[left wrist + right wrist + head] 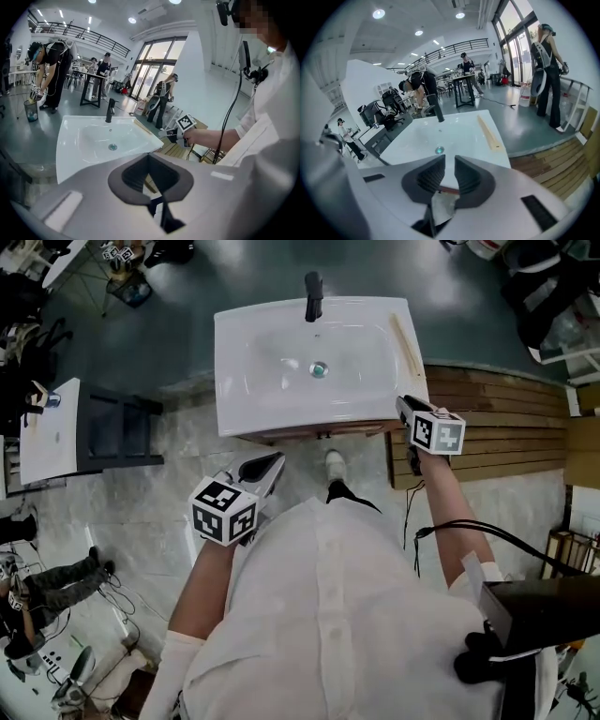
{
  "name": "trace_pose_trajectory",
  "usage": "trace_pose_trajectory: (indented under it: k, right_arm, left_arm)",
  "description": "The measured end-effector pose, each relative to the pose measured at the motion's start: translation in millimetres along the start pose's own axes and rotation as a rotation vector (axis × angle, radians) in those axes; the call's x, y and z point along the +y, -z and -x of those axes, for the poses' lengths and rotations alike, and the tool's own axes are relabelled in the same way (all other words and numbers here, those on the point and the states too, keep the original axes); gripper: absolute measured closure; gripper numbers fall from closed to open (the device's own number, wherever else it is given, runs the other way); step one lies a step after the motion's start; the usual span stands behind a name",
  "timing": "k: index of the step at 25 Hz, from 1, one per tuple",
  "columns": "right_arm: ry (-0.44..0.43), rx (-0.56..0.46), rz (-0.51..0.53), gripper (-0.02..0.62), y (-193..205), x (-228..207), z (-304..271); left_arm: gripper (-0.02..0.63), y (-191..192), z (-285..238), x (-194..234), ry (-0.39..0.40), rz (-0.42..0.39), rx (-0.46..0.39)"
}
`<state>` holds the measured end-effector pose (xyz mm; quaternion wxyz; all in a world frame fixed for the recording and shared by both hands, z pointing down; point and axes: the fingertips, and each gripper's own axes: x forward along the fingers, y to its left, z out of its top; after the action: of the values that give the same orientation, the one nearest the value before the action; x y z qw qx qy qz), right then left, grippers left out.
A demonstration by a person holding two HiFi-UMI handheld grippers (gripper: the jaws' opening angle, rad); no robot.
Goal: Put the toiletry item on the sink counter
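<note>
Arms (448, 507) outstretched; right gripper (402, 402) at sink (232, 352) corner; left gripper (277, 458) short.

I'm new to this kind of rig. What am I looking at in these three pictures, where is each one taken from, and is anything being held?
There is no robot here. A person stands at a white rectangular sink and holds a two-jaw tool in each hand. The head view looks steeply down from a camera on the person's head. The left and right gripper views each look along one tool's own jaws. The left gripper has its jaws together with nothing in them. The right gripper shows a narrow gap and is also empty. A long pale tan strip lies on the sink's right rim, and a black faucet stands at the back.
</note>
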<state>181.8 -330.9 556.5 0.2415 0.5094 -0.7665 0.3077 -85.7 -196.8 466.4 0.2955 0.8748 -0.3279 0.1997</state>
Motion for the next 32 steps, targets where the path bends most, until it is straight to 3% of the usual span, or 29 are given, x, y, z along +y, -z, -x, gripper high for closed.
trace_pose_trajectory:
  k: [3,8,14,22,32]
  right_arm:
    - [-0.05,0.016,0.01,0.577,30,42,24]
    - [-0.114,0.005,0.003,0.586,73,114,68]
    - [-0.158,0.024,0.069,0.588,124,180,105]
    - [-0.202,0.031,0.092,0.589,154,231,128]
    - [-0.227,-0.017,0.116,0.589,151,254,143]
  left_arm:
    - [0.6,14,20,-12,0.027,-0.018,-0.007]
    - [0.6,46,52,-31,0.083,-0.044,-0.008]
    - [0.6,82,76,-49,0.119,-0.063,0.002]
    - [0.6,109,96,-59,0.14,-0.074,0.03]
    - [0.6,118,98,-69,0.152,-0.089,0.043]
